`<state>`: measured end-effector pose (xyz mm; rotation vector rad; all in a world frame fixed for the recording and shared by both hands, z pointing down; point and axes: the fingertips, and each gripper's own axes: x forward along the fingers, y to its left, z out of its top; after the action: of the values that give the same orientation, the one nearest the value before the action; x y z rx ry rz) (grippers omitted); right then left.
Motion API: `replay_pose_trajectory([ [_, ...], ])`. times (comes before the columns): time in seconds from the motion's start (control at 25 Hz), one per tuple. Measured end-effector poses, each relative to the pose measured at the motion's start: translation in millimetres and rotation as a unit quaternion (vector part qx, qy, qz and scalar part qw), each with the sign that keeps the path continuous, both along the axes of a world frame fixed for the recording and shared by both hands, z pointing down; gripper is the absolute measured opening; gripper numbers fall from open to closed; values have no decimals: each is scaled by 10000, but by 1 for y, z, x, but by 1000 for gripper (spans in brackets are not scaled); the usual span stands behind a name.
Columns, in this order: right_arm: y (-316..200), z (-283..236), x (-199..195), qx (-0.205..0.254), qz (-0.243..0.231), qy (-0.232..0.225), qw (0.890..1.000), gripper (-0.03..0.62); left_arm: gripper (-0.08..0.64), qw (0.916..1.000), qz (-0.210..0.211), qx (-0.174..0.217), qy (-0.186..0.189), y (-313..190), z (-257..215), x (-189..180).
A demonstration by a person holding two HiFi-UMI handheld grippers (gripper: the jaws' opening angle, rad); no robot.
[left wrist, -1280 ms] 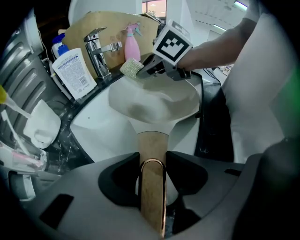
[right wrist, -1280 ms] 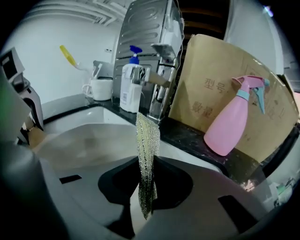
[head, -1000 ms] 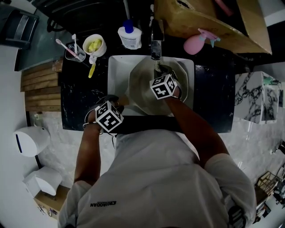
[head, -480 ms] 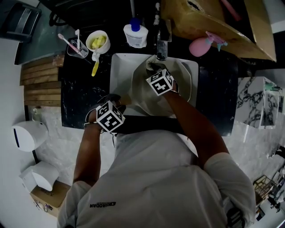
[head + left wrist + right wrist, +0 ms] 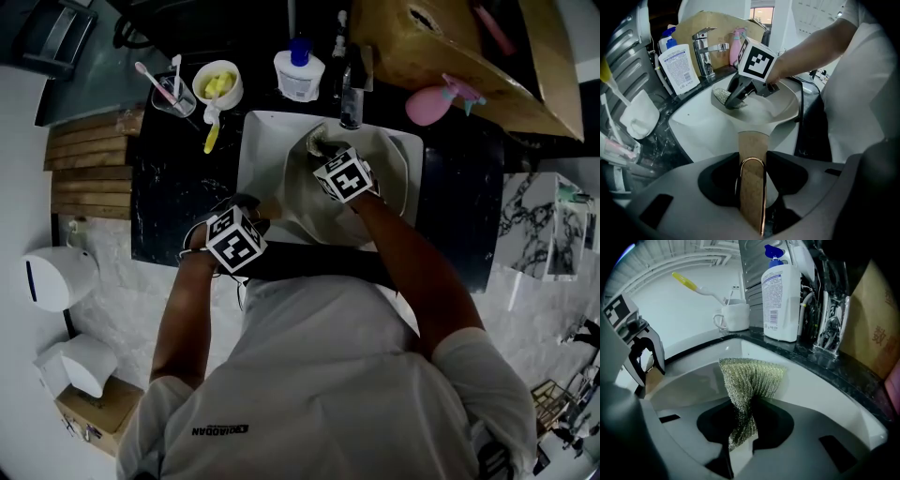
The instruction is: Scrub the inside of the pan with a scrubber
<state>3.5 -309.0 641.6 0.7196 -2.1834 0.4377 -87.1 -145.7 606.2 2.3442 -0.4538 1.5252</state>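
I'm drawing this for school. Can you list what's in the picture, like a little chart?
place: white sink under a faucet
cookware: pan sitting in the sink
left side: left gripper shut on the pan handle
right side: right gripper shut on the scrubber, against the pan's inside
nearby: bottle on the counter

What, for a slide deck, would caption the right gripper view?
Right gripper shut on a mesh scrubber inside the pale pan, white pump bottle on the counter behind.

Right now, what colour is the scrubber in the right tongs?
The scrubber is a shiny greenish-gold mesh; the right gripper view shows it best.
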Motion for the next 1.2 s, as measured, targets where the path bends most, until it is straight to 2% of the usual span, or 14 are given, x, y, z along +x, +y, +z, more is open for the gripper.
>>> replay_pose_trajectory([
  [0.2,17,-5,-16,-159,-404,-65,9990,97,186,10000,-17,36,45,1,0,0],
  [0.56,47,-7,-38,-403,-859,-250,9952,97,187,9999,1,140,86,0,0,0],
  [1.0,82,-17,-46,-995,-1044,-711,9870,97,187,9997,-1,207,121,0,-1,0],
  [1.2,102,-20,-47,-1268,-1292,-813,9801,95,187,9997,3,200,131,0,0,0],
])
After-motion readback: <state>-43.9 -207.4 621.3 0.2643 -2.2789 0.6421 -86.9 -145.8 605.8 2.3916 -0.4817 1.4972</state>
